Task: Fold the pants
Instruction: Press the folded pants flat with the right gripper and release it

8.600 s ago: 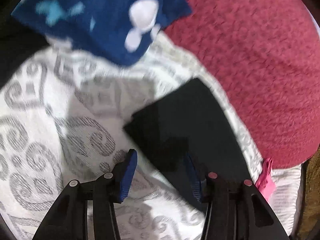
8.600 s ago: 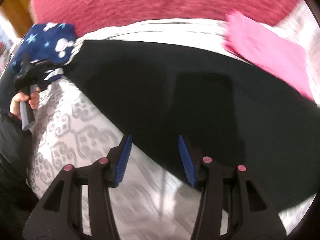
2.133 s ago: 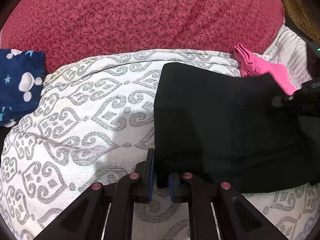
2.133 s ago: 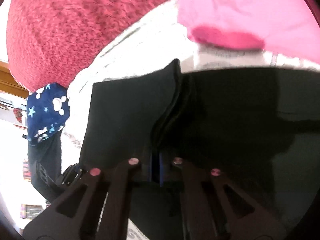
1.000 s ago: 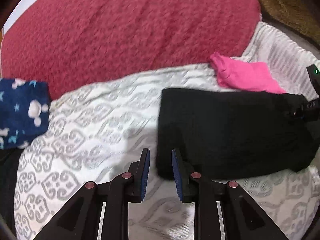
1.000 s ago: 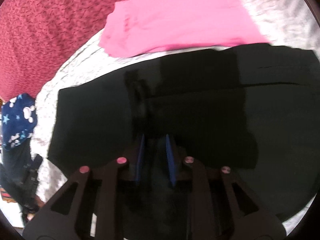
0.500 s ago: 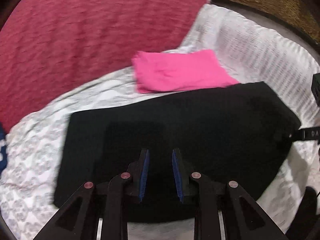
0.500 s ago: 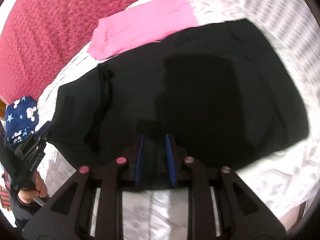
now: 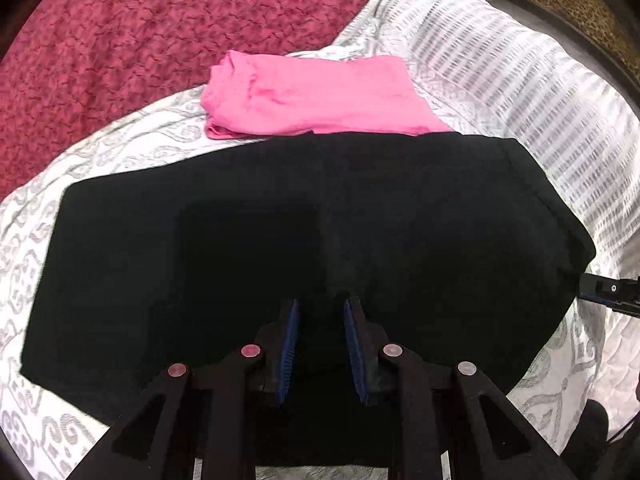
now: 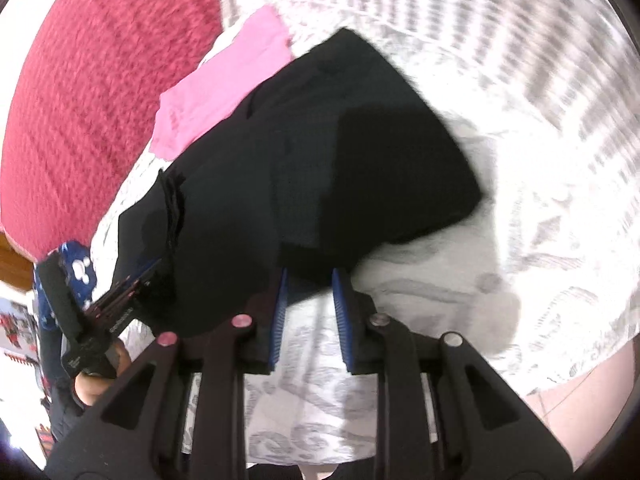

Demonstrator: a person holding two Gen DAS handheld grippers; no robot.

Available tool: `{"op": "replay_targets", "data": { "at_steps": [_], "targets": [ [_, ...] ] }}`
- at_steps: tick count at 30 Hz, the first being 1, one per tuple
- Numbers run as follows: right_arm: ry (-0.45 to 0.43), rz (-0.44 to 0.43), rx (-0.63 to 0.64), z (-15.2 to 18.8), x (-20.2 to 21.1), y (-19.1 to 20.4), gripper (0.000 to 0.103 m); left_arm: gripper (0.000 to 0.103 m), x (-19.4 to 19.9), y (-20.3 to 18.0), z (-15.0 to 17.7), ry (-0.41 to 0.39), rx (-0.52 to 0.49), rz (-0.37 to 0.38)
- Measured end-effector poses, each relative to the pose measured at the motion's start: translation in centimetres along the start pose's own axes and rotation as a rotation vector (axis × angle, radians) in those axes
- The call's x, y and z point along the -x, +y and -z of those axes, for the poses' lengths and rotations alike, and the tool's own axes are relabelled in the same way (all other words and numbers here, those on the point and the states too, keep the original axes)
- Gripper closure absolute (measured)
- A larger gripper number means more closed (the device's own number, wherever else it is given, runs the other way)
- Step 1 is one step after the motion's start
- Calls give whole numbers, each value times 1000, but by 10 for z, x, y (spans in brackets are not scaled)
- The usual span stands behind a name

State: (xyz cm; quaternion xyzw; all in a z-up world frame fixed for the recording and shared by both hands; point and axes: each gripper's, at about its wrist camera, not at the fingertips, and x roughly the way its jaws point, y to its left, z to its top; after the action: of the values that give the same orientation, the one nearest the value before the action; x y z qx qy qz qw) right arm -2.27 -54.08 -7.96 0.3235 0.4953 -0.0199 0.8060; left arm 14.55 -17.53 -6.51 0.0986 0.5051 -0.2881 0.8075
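The black pants (image 9: 304,220) lie folded flat on the white patterned bedspread (image 9: 500,80). My left gripper (image 9: 320,320) hovers over the pants' near edge, jaws a little apart and empty. In the right wrist view the pants (image 10: 320,168) lie ahead, and my right gripper (image 10: 308,280) is at their near edge, jaws slightly open and empty. The left gripper also shows in the right wrist view (image 10: 132,284) at the pants' left side. A tip of the right gripper shows at the right edge of the left wrist view (image 9: 612,290).
A folded pink garment (image 9: 312,96) lies just beyond the pants. A red textured blanket (image 9: 160,20) covers the far side of the bed. A blue star-print cloth (image 10: 78,268) lies at the left in the right wrist view. The bed's edge is at the lower right.
Both grippers let go of the pants about a second ago. The left has swung right over the pants. The right has drawn back toward the near right corner.
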Motion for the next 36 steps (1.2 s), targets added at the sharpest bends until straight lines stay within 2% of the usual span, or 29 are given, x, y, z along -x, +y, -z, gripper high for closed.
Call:
{"op": "replay_targets", "data": {
  "at_steps": [1,8,10,12,21,22,24,29,33,36],
  "targets": [
    [-5,6,-23,0,1,-6,69,79,4,2,1,-4,-1,-9],
    [-23,-46,-149,-8,2,-30,67,79,16,6,9,-18,43,-6],
    [-58,-68,-188,-12,2,-33,55,79,18,6,9,-20,51,-3],
    [-84,-89,-237,-16,0,-37,53,79,20,6,10,-23,58,1],
    [-224,-83,-350,-21,-12,-38,53,77,17,13,13,-4,97,46],
    [-227,-76,-347,-22,-12,-37,61,76,16,13,13,-2,101,51],
    [-236,-20,-303,-25,-10,-31,78,75,16,13,14,-5,103,58],
    [-272,104,-107,-33,2,5,81,73,18,15,15,-11,105,79],
    [-351,191,96,-34,16,61,82,70,25,28,17,-16,127,95],
    [-392,220,239,-30,18,100,82,69,32,44,18,-28,165,94]
  ]
}}
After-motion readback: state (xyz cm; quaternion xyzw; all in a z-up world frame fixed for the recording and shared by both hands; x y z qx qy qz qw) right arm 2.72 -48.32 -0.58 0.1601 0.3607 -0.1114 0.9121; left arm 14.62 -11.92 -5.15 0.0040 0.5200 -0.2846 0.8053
